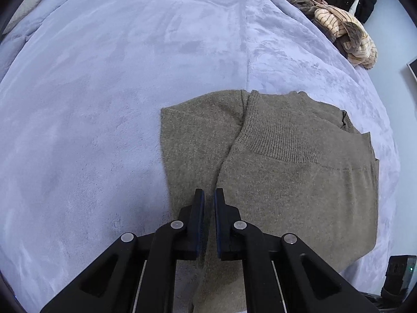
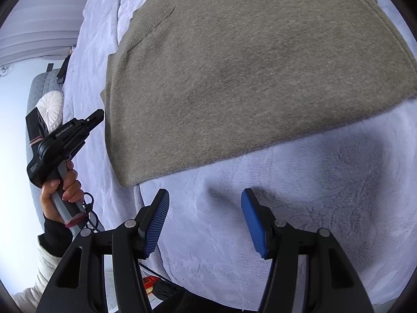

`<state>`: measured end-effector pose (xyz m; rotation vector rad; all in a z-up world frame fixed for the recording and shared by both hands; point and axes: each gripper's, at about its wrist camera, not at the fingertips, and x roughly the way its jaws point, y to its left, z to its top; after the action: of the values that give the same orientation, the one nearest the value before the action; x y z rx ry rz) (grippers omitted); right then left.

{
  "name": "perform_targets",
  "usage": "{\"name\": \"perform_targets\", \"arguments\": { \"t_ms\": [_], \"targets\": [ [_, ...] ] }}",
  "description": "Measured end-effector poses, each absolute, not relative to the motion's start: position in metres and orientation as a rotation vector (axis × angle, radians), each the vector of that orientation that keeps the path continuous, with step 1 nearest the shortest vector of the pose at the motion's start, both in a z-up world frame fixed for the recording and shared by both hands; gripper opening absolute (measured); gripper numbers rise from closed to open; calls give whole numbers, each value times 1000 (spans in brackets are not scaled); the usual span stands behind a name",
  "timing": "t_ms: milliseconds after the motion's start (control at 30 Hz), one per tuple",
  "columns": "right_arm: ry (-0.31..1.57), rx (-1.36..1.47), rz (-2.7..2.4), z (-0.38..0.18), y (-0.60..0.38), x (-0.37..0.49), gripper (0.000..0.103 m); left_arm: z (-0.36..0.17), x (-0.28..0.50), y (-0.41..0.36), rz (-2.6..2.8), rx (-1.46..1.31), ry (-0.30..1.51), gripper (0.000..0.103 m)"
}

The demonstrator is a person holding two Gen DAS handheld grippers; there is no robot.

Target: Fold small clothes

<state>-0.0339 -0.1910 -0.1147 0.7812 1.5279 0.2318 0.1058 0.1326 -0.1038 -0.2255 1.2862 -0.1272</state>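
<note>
The left gripper [image 1: 209, 195] points steeply down over the sweater [image 1: 286, 172], its jaws drawn almost together with only a thin slit between the pads; no cloth shows pinched in that slit, and the tips hover above the knit near a fold line. In the right wrist view the same tool [image 2: 96, 116] appears at the far left, held by a hand [image 2: 61, 187] in a dark cuff, its tip just beside the sweater's left edge. The sweater [image 2: 247, 73] (olive-brown, ribbed at one band) lies flat on the pale lilac blanket [image 1: 91, 104], already folded in on itself, one layer lapped over another. Further right, the right gripper [image 2: 205, 198] stands about half open over bare blanket [image 2: 325, 208], holding nothing, its blue pads [image 2: 251, 214] well clear of the sweater's near hem. At the blanket's far right edge in the left view sits a heap of striped clothes [image 1: 346, 34].
</note>
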Motion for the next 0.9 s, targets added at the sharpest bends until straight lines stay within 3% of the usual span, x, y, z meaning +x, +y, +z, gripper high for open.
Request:
{"name": "perform_targets", "arguments": {
  "t_ms": [133, 167, 200, 233, 400, 900],
  "targets": [
    [1533, 769, 251, -114, -181, -30, 61, -102, 94, 140, -82, -218, 1288, 9],
    [1534, 767, 255, -114, -179, -30, 61, -102, 91, 141, -75, -215, 1292, 33],
    [1535, 765, 257, -114, -177, -30, 61, -103, 88, 142, -68, -211, 1295, 89],
    [1535, 763, 260, -114, -176, -31, 61, -102, 84, 144, -40, -201, 1288, 103],
    [1536, 758, 266, -113, -172, -31, 67, -100, 73, 146, -23, -199, 1271, 102],
    [1541, 781, 268, -120, -167, -36, 67, -107, 62, 148, -43, -215, 1301, 102]
  ]
}}
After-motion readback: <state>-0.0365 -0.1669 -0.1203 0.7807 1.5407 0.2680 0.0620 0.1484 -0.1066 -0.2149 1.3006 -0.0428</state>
